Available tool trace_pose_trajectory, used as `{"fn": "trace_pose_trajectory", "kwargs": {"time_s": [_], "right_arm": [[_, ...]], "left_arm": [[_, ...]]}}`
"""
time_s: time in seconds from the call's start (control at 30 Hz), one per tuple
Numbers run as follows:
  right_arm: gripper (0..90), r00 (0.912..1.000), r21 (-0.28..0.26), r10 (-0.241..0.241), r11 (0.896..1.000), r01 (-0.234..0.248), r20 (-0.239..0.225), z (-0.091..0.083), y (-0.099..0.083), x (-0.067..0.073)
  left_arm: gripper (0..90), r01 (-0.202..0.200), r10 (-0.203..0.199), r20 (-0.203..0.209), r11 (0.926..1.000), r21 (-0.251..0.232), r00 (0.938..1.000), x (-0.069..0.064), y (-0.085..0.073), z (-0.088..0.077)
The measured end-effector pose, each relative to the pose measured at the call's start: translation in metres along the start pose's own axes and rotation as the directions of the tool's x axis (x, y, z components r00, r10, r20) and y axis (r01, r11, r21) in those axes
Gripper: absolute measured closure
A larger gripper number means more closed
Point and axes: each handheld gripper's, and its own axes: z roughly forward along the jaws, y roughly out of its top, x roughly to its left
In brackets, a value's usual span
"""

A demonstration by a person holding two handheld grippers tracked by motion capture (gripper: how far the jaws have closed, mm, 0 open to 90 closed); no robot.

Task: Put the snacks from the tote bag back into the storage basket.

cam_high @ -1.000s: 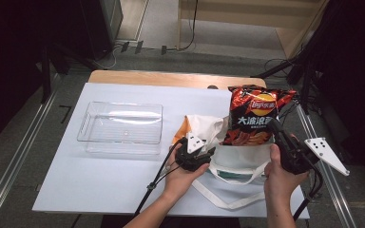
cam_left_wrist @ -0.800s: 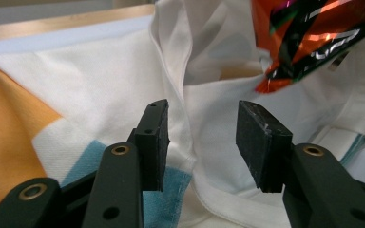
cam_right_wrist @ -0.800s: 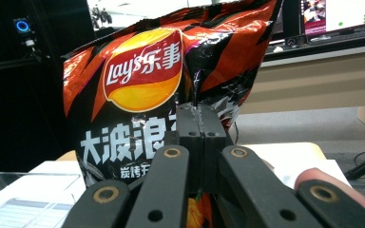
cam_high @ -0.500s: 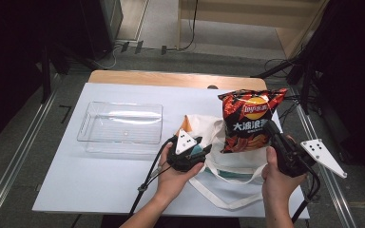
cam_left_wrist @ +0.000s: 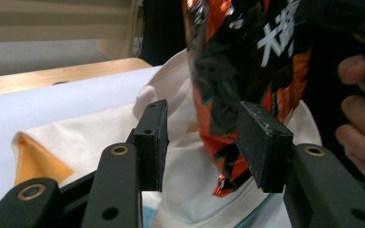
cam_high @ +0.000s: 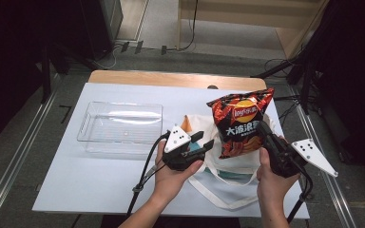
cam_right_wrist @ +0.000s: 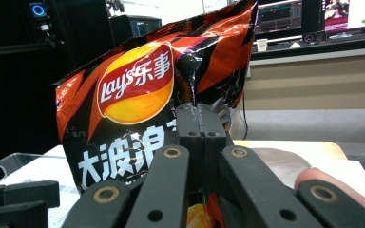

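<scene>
A red and black Lay's chip bag (cam_high: 240,123) stands upright above a white cloth tote (cam_high: 218,166) at the table's right. My right gripper (cam_high: 262,129) is shut on the bag's right edge; in the right gripper view the jaws (cam_right_wrist: 200,123) pinch its crimped side below the logo (cam_right_wrist: 133,95). My left gripper (cam_high: 204,140) hovers just left of the bag, over the tote's mouth. Its jaws (cam_left_wrist: 202,137) stand apart with nothing pressed between them; the bag's lower corner (cam_left_wrist: 228,71) hangs beyond them, over the tote (cam_left_wrist: 100,133).
A clear plastic tray (cam_high: 121,105) sits at the left middle of the white tabletop (cam_high: 100,185). The tote's orange lining (cam_high: 186,123) shows near the left gripper. A wooden strip (cam_high: 161,78) borders the far edge. Cables trail off the front.
The left gripper has lifted a little and drawn left, away from the tote's mouth. The chip bag has shifted slightly leftward in the right gripper's hold.
</scene>
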Motion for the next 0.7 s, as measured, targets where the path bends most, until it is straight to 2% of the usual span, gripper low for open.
{"fn": "trace_pose_trajectory", "kwargs": {"time_s": [0.2, 0.3, 0.43, 0.57, 0.7], "right_arm": [[90.0, 0.9998, 0.004, -0.011, 1.0, 0.011, -0.015, 0.0, 0.0, 0.006], [90.0, 0.9997, 0.006, -0.011, 1.0, 0.011, -0.023, 0.001, -0.001, 0.009], [90.0, 0.9992, 0.005, -0.019, 1.0, 0.019, -0.036, 0.0, -0.002, 0.012], [90.0, 0.9986, 0.01, -0.022, 1.0, 0.022, -0.048, 0.0, -0.004, 0.016], [90.0, 0.9979, 0.008, -0.029, 1.0, 0.029, -0.058, -0.002, -0.008, 0.021]], "left_arm": [[51.4, 0.016, -0.016, 0.018, 0.9997, -0.018, 0.9997, -0.002, 0.009, 0.001], [50.0, 0.017, -0.017, 0.011, 0.9996, -0.022, 0.9998, -0.003, 0.014, 0.004], [49.3, 0.041, -0.041, 0.013, 0.9984, -0.038, 0.9991, -0.003, 0.018, 0.006], [55.6, 0.047, -0.046, 0.024, 0.9976, -0.05, 0.9987, -0.004, 0.023, 0.006], [60.4, 0.076, -0.075, 0.019, 0.9953, -0.059, 0.997, 0.0, 0.027, 0.004]]}}
